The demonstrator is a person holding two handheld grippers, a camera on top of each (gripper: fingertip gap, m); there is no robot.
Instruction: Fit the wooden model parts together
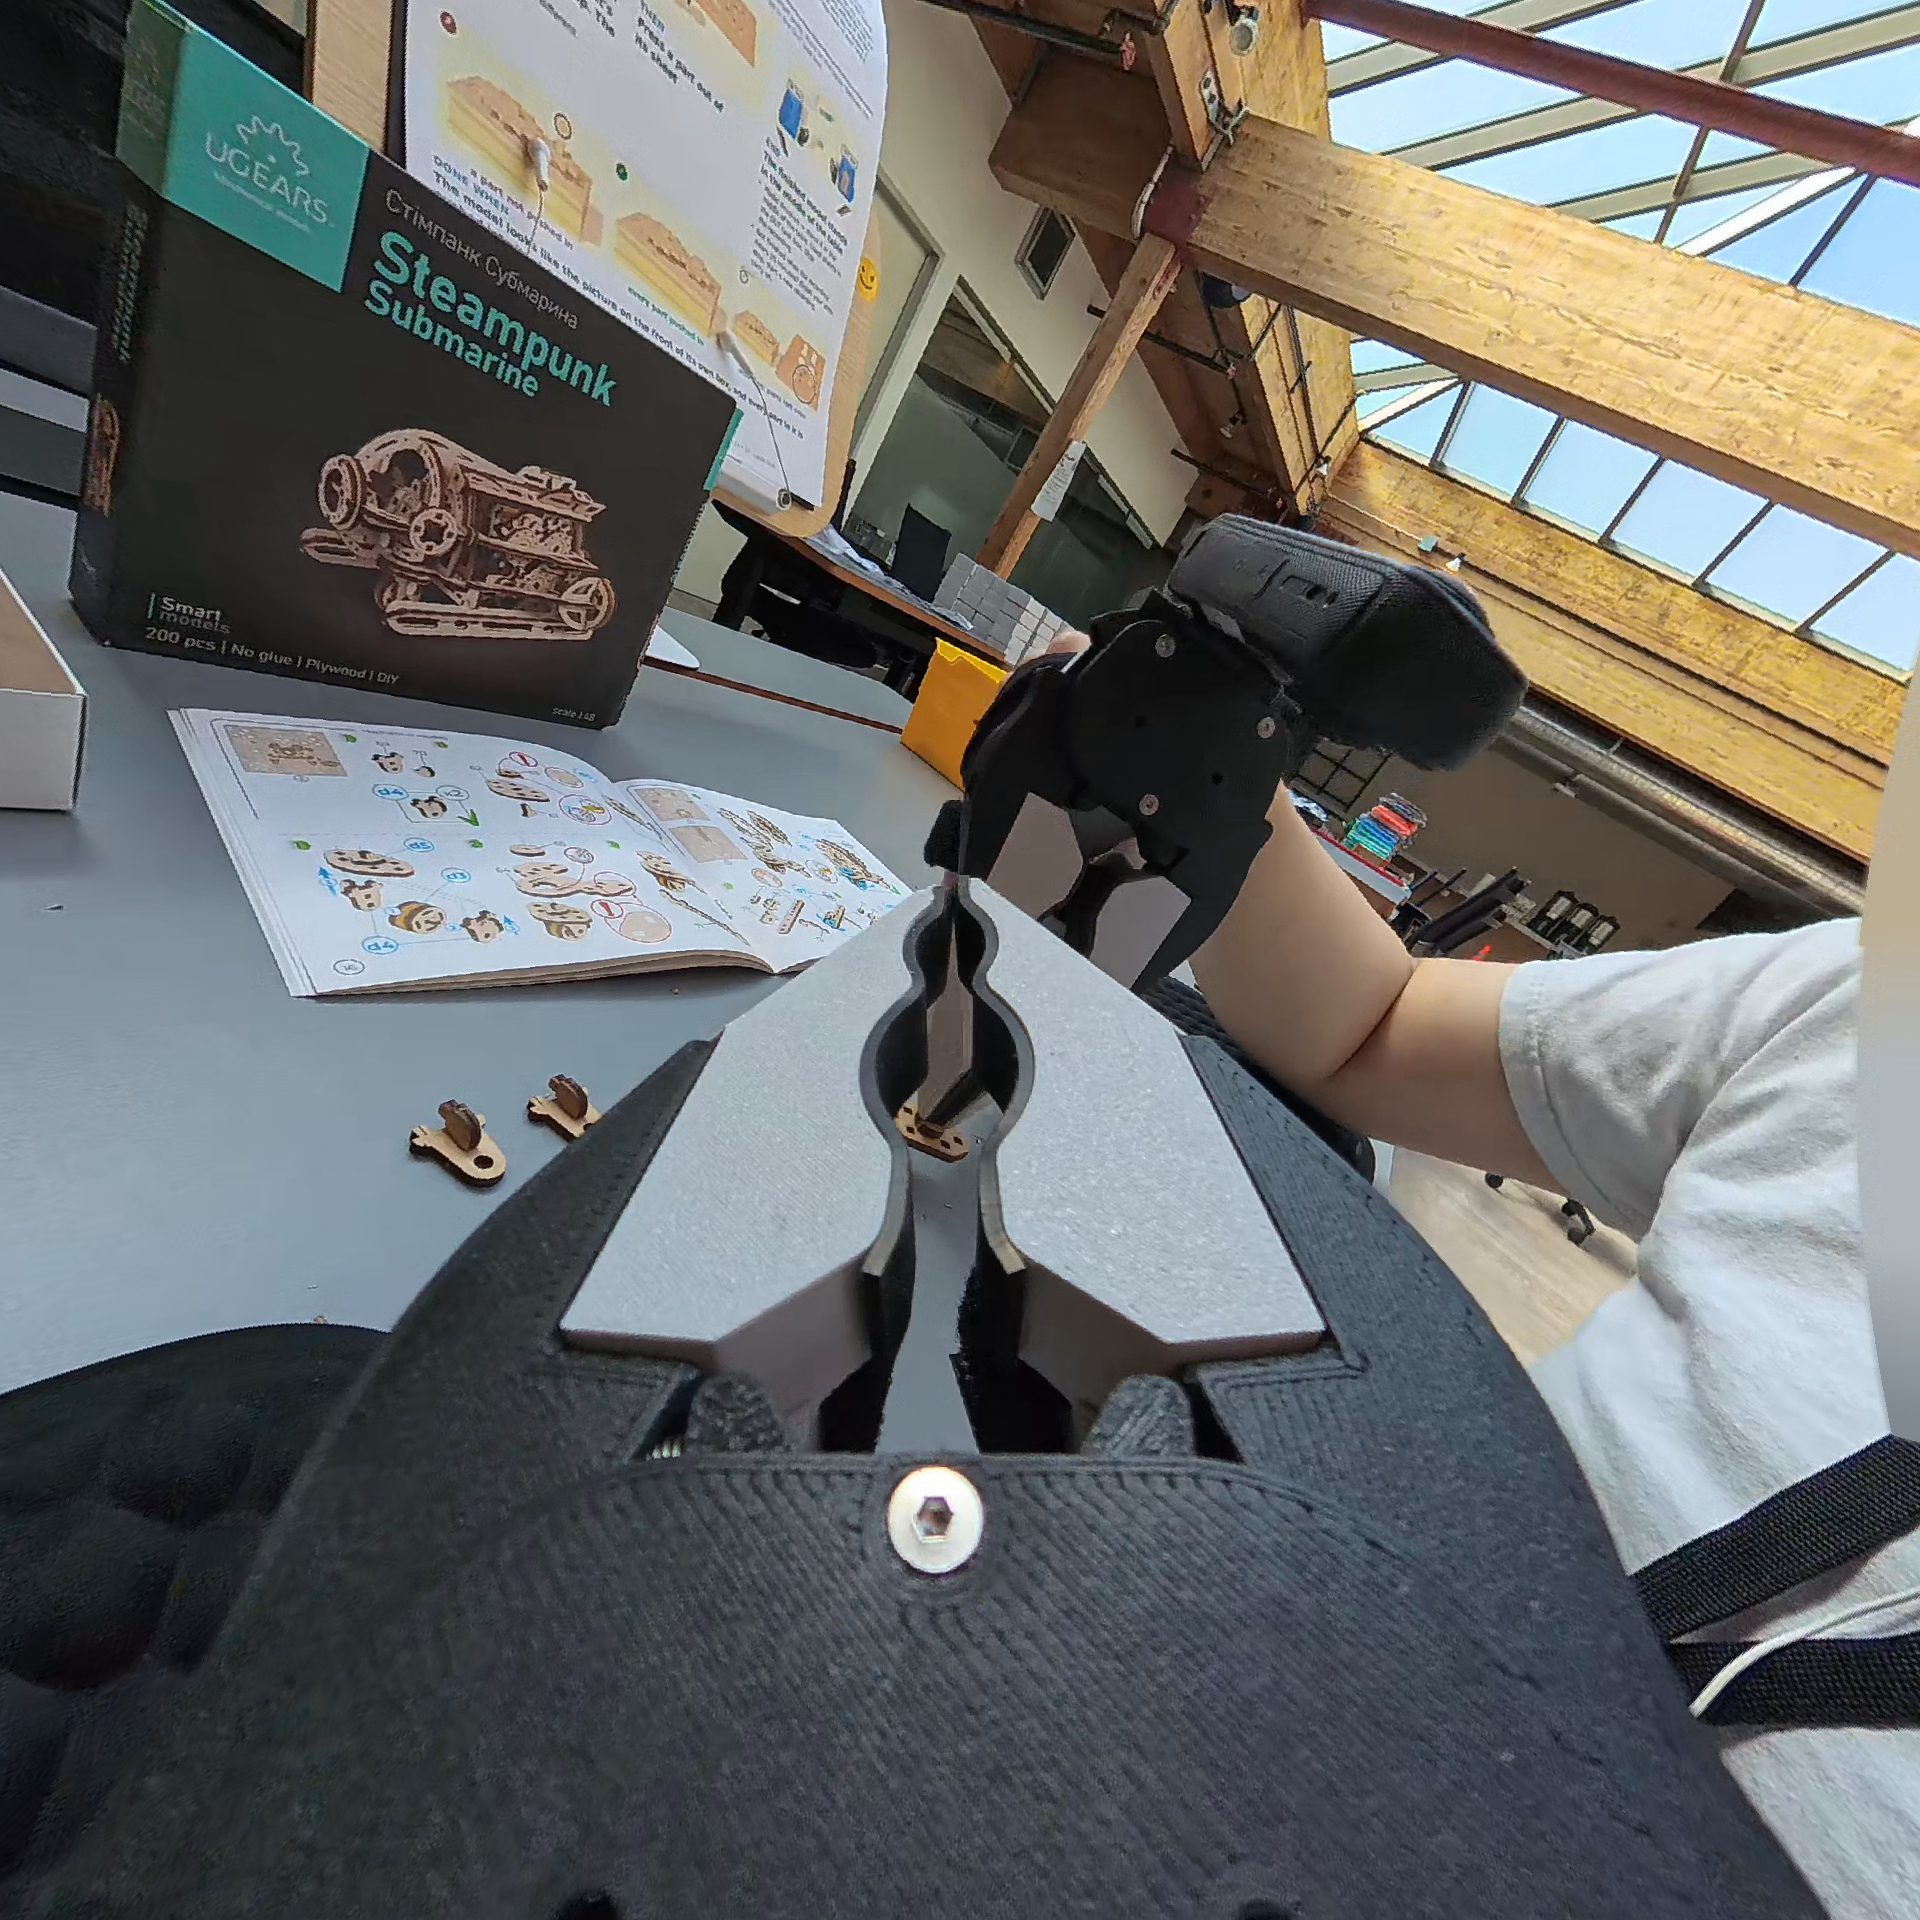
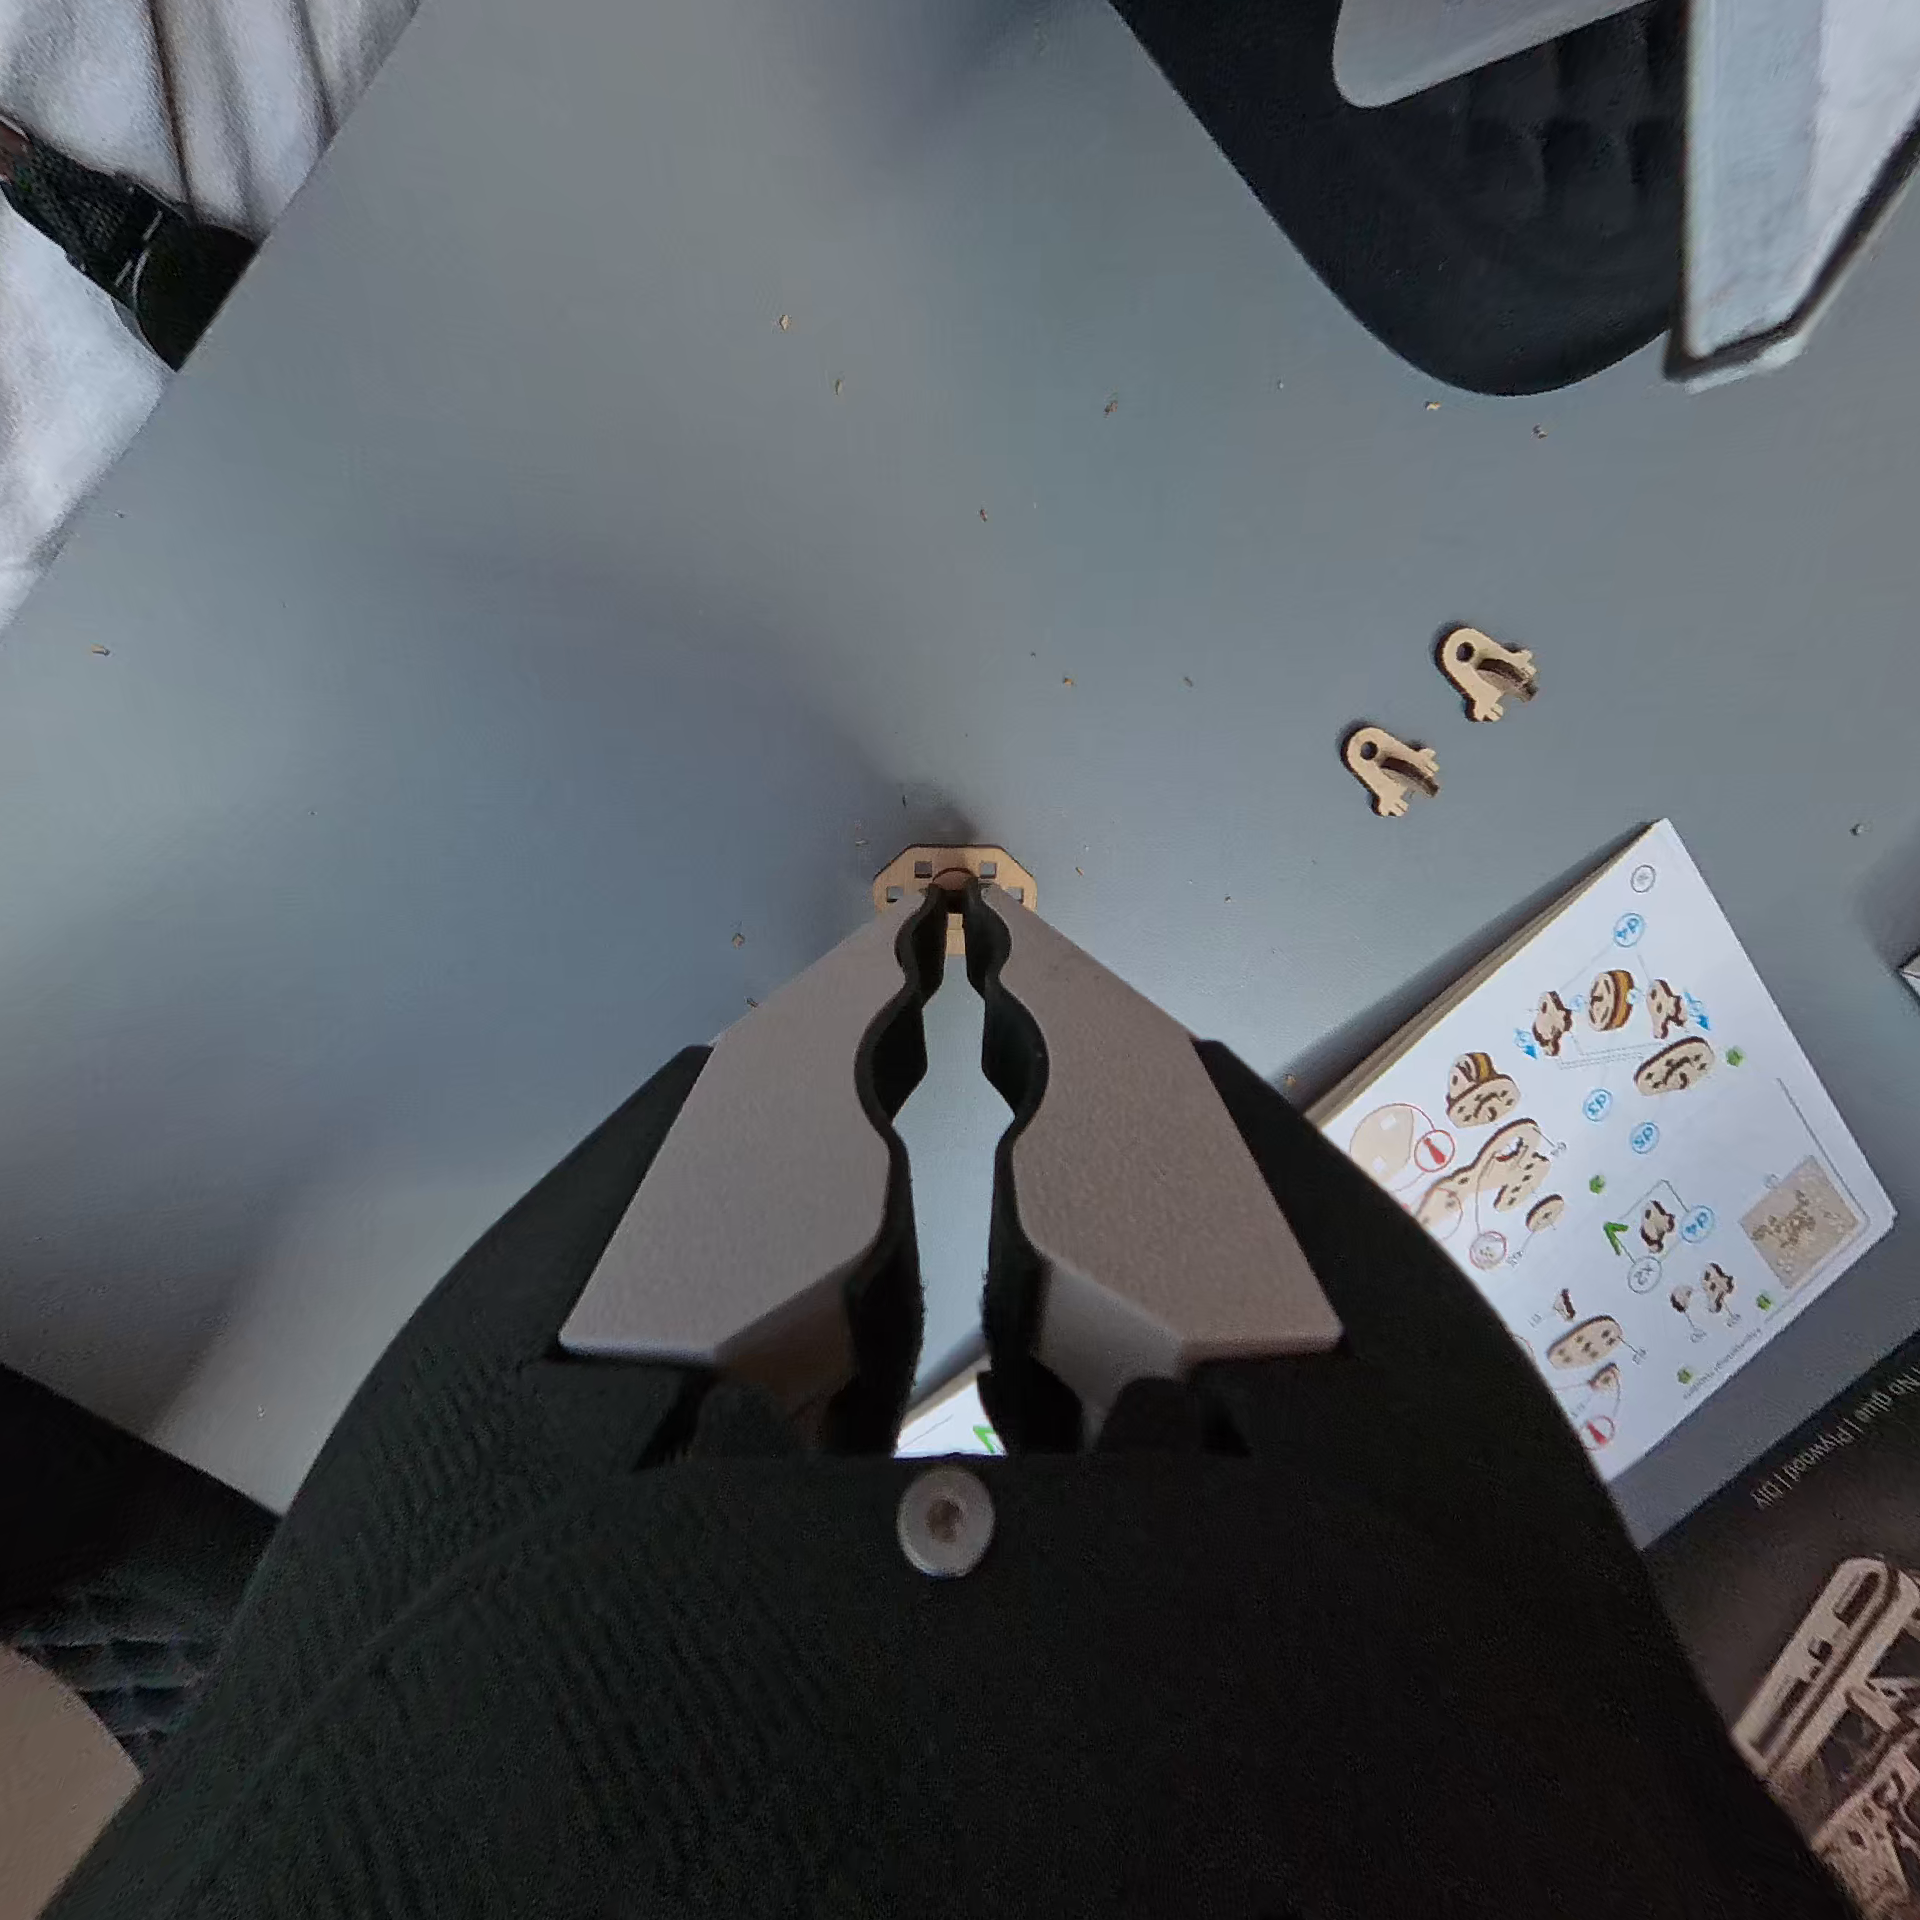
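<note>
A small octagonal wooden plate (image 2: 902,878) lies flat on the grey table (image 2: 520,623). My right gripper (image 2: 953,902) points down at it, jaws pinched on a small round wooden part (image 2: 951,883) at the plate's centre. In the left wrist view the plate (image 1: 932,1132) shows through the gap between my own fingers, with the right gripper (image 1: 940,1107) coming down onto it. My left gripper (image 1: 951,896) hovers above the table with its tips together and nothing visible between them. Two small wooden sub-assemblies (image 1: 457,1143) (image 1: 564,1107) lie to the left, also seen in the right wrist view (image 2: 1392,771) (image 2: 1491,673).
An open instruction booklet (image 1: 499,862) (image 2: 1621,1143) lies beyond the parts. The dark model box (image 1: 395,436) stands behind it. A white box (image 1: 36,717) sits at the left edge. A person's arm (image 1: 1351,1018) reaches in from the right. Wood crumbs dot the table. The gap from one gripper's tips to the other's is roughly 12 cm.
</note>
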